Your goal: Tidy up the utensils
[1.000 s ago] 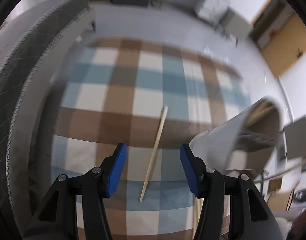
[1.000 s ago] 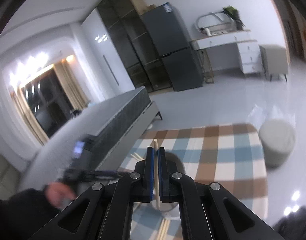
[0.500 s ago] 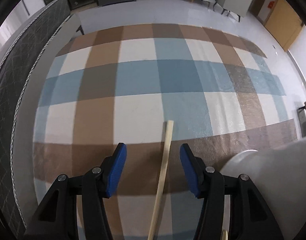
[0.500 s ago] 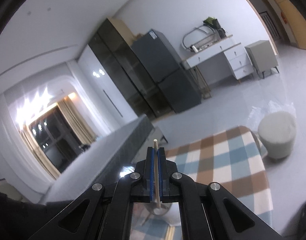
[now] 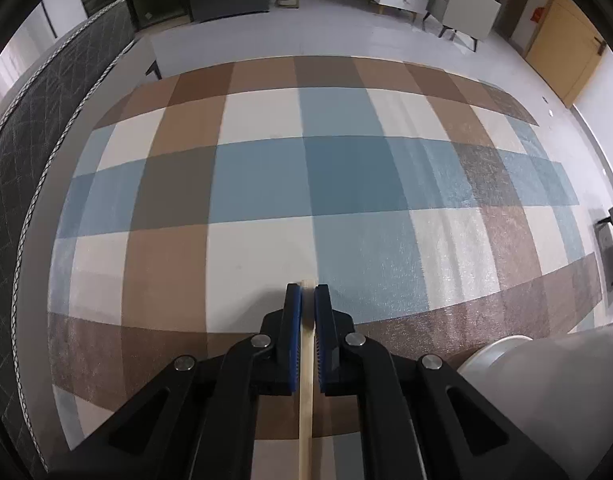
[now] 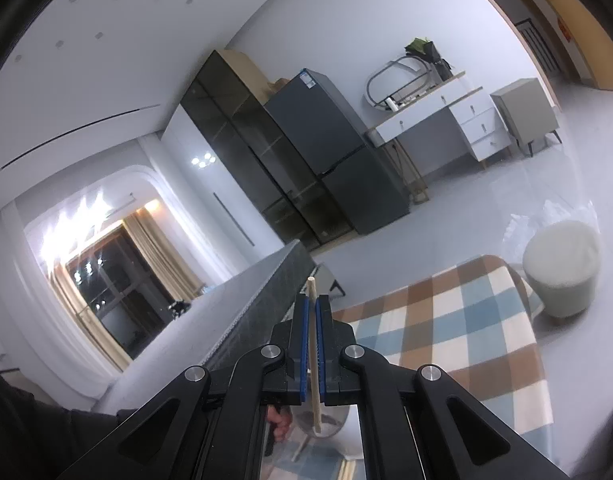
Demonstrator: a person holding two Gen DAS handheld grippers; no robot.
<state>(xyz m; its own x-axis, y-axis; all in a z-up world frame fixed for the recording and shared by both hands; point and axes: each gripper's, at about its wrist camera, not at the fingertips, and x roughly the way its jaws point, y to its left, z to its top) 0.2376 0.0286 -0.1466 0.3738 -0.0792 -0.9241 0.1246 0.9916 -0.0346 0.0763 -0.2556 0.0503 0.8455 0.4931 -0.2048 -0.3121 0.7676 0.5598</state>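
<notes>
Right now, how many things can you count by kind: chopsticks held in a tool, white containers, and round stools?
Chopsticks held in a tool: 2, one in the left tool and one in the right tool
White containers: 1
Round stools: 1
Total: 4

Fridge sticker (image 6: 308, 78): blue and white, upper middle of the right wrist view, words too small to read.
Door sign (image 5: 536, 14): red, upper right of the left wrist view, too blurry to read.
Readable words or numbers: none.
</notes>
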